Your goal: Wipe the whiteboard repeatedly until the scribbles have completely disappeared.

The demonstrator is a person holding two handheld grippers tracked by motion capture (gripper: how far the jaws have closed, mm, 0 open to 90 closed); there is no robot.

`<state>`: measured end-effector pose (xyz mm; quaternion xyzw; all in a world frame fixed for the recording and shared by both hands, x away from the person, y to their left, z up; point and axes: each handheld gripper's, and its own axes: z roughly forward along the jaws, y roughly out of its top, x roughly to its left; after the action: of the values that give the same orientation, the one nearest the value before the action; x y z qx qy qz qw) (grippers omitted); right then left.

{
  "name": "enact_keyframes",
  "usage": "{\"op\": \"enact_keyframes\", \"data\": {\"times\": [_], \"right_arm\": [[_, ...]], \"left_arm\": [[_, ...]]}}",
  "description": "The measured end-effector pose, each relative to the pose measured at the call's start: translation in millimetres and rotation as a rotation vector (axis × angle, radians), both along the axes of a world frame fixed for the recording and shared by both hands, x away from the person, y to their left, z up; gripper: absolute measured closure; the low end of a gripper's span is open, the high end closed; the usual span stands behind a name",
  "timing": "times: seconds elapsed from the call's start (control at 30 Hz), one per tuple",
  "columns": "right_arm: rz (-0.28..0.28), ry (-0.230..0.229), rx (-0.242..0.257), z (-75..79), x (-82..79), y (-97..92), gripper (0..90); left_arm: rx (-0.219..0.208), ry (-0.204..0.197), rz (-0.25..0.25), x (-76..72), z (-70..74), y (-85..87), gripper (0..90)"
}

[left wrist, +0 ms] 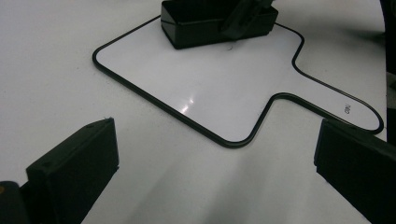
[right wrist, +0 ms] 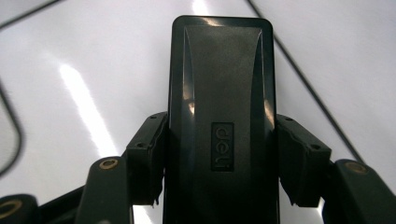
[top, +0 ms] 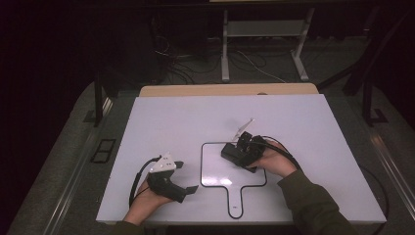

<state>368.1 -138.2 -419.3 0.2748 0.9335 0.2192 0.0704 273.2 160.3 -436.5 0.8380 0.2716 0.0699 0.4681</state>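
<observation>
Right gripper [top: 241, 151] clamped on the black eraser [right wrist: 219, 116], eraser sitting at whiteboard's [top: 215, 171] far-right corner. Left gripper [top: 188, 177] wide open, empty, near bench's [top: 303, 127] near-left edge.

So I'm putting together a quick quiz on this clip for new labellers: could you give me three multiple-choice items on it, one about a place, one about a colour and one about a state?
1. Where does the eraser sit?
A. On the small whiteboard
B. On the floor
C. Between the jaws of the left gripper

2. What colour is the eraser?
A. Red
B. Black
C. Yellow

3. How do the two grippers stand?
A. Both open
B. Left shut, right open
C. Left open, right gripper shut on the eraser

Answers:
1. A: in the left gripper view the eraser rests on the board's upper part.
2. B: the right gripper view shows a glossy black body.
3. C: the left jaws stand wide apart over the white table, while the right pads press on both sides of the eraser.
</observation>
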Motion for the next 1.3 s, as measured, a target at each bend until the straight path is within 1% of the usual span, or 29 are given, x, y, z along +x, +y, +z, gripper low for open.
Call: {"op": "enact_keyframes", "data": {"times": [0.13, 0.2, 0.23, 0.3, 0.33, 0.37, 0.4, 0.5, 0.6, 0.67, 0.7, 0.83, 0.87, 0.93, 1.0, 1.03, 1.07, 1.1, 1.17, 1.23, 1.3], "right_arm": [[-0.05, -0.002, -0.002, -0.1, 6.1, -13.8, 38.7], [-0.058, 0.0, 0.001, -0.1, 6.0, -16.7, 38.7], [-0.053, -0.009, -0.009, -0.1, 4.9, -16.2, 38.7], [-0.039, -0.009, -0.018, 0.5, 1.1, -12.0, 38.7], [-0.025, -0.009, -0.021, 0.5, -1.2, -9.1, 38.8], [-0.01, -0.002, -0.013, 0.6, -3.9, -5.5, 38.8], [0.006, -0.012, -0.022, 0.5, -5.7, -2.2, 38.8], [0.048, -0.018, -0.031, 0.9, -12.5, 8.3, 38.8], [0.071, -0.017, -0.035, 1.3, -18.4, 16.9, 38.8], [0.079, -0.004, -0.021, 1.2, -18.9, 18.9, 38.8], [0.08, -0.008, -0.032, 1.5, -16.8, 17.7, 38.8], [0.012, -0.034, -0.044, 1.5, -7.0, 9.6, 38.8], [0.002, -0.035, -0.046, 1.3, -5.0, 7.5, 38.8], [0.002, -0.032, -0.044, 1.2, -5.5, 7.7, 38.8], [0.026, -0.02, -0.035, 1.2, -9.5, 12.3, 38.8], [0.058, -0.015, -0.033, 1.1, -11.4, 14.4, 38.7], [0.074, -0.003, -0.017, 0.9, -14.9, 17.8, 38.8], [0.085, -0.002, -0.017, 1.1, -16.8, 19.6, 38.8], [0.078, -0.006, -0.025, 1.4, -15.4, 18.3, 38.8], [0.033, -0.019, -0.037, 1.6, -9.2, 10.0, 38.8], [-0.012, -0.023, -0.043, 1.6, -2.1, -2.2, 38.8]], "left_arm": [[0.001, -0.001, -0.001, -0.1, 0.2, 0.2, 0.0], [-0.001, 0.0, 0.001, 0.1, -0.1, -0.2, 0.0], [0.002, 0.0, -0.001, 0.3, -0.2, -0.2, 0.0], [0.002, -0.001, -0.002, 0.4, -0.3, -0.5, 0.0], [0.001, -0.001, -0.001, 0.4, -0.3, -0.7, 0.0], [0.002, 0.0, -0.001, 0.3, -0.3, -0.7, 0.0], [0.001, 0.0, 0.0, 0.1, -0.2, -0.7, 0.0], [0.0, 0.0, 0.001, -0.1, 0.1, -0.4, 0.0], [0.002, 0.0, -0.001, 0.1, -0.1, -0.3, 0.0], [0.003, -0.001, -0.001, 0.0, 0.0, -0.3, 0.0], [0.0, -0.001, 0.001, -0.2, 0.2, -0.3, 0.0], [0.0, 0.0, 0.003, 0.0, -0.1, -0.2, 0.0], [0.005, -0.001, 0.0, 0.3, -0.3, -0.2, 0.0], [0.004, 0.0, -0.001, 0.6, -0.7, -0.9, 0.0], [0.005, 0.002, -0.001, 0.7, -0.8, -1.1, 0.0], [0.005, 0.001, -0.001, 0.6, -0.6, -1.1, 0.0], [0.004, 0.0, 0.0, 0.5, -0.6, -1.0, 0.0], [0.003, -0.001, 0.001, 0.4, -0.4, -0.7, 0.0], [0.004, -0.001, 0.0, 0.2, -0.2, -0.2, 0.0], [0.004, -0.001, -0.001, -0.1, -0.1, -0.1, 0.0], [0.005, -0.001, -0.001, 0.2, -0.2, 0.0, 0.0]]}}
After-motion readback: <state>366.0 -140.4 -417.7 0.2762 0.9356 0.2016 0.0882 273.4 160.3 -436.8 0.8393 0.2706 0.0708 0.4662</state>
